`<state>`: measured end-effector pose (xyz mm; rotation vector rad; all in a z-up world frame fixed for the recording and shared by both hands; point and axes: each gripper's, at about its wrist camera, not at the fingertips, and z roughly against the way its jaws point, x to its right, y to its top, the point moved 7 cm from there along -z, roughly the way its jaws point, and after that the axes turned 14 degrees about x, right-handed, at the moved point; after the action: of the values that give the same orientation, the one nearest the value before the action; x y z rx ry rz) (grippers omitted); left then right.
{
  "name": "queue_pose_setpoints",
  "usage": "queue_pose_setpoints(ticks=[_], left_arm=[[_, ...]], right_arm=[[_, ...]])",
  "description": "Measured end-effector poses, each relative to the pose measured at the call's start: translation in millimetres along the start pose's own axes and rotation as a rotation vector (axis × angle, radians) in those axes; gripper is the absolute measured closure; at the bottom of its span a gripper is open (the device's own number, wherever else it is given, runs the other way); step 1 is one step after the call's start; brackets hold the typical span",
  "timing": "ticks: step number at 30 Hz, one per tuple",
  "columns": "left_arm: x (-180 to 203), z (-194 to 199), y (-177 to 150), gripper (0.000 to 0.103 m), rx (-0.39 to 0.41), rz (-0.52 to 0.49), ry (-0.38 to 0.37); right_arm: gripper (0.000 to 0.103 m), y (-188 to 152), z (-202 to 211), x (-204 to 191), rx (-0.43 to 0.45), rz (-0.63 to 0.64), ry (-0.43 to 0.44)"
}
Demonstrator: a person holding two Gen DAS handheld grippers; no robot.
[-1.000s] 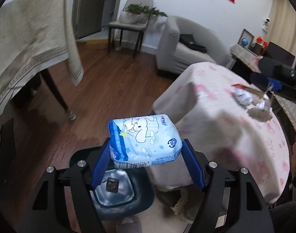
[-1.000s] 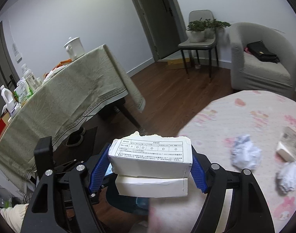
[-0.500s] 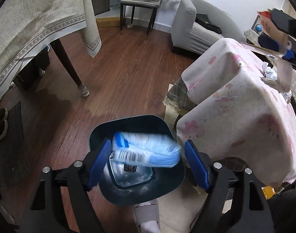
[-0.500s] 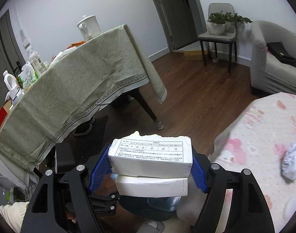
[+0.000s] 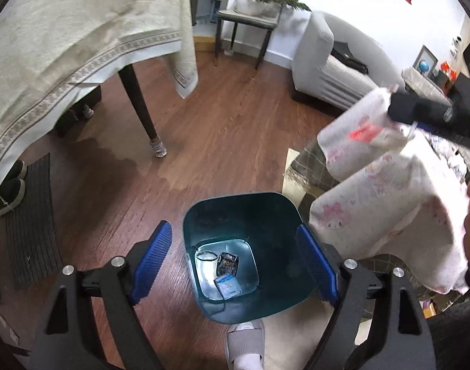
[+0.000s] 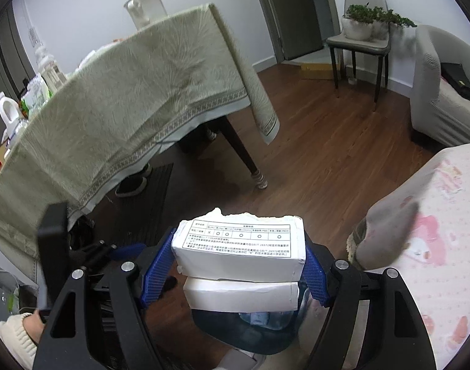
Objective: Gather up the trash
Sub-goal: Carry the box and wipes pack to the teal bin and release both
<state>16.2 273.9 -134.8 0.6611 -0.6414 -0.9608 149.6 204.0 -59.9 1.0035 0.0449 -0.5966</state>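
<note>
A: Left wrist view looks straight down into the bin. What about the left tool?

B: Its jaws stand wide apart with nothing between them; the blue pads flank the bin's mouth from above. The blue packet lies on the bin's floor, beside a dark wrapper and a clear ring-shaped scrap.

A: And the right tool?

B: Closed on a white box, its pads pressed against both ends. A second white piece sits directly under the box; whether the pads grip that one too, I cannot tell. The bin's rim shows just below it in the right wrist view.

A: Where does the bin stand?

B: On the wood floor, right beside the tabletop with the pink-patterned cloth. A slipper touches its near edge.
</note>
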Motion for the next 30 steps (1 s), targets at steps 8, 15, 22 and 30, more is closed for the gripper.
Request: queue_pose_setpoints(ticks=[8, 15, 22, 30], left_arm=[[-17.4, 13.9, 12.3, 0.032, 0.044, 0.047, 0.009], [-25.6, 26.1, 22.9, 0.036, 0.086, 0.086, -0.001], [-22.5, 37.5, 31.7, 0.044, 0.123, 0.068, 0.002], [-17.1, 46.6, 45.2, 0.048, 0.173, 0.062, -0.004]], right_arm=[[0.028, -25.9, -33.7, -8.8, -0.092, 0.031, -0.011], [0.027, -51.0, -51.1, -6.4, -0.168, 0.040, -0.017], [0.021, -92.9, -76.2, -3.0, -0.311, 0.054, -0.028], [0.019, -101.8, -75.4, -8.2, -0.328, 0.079, -0.028]])
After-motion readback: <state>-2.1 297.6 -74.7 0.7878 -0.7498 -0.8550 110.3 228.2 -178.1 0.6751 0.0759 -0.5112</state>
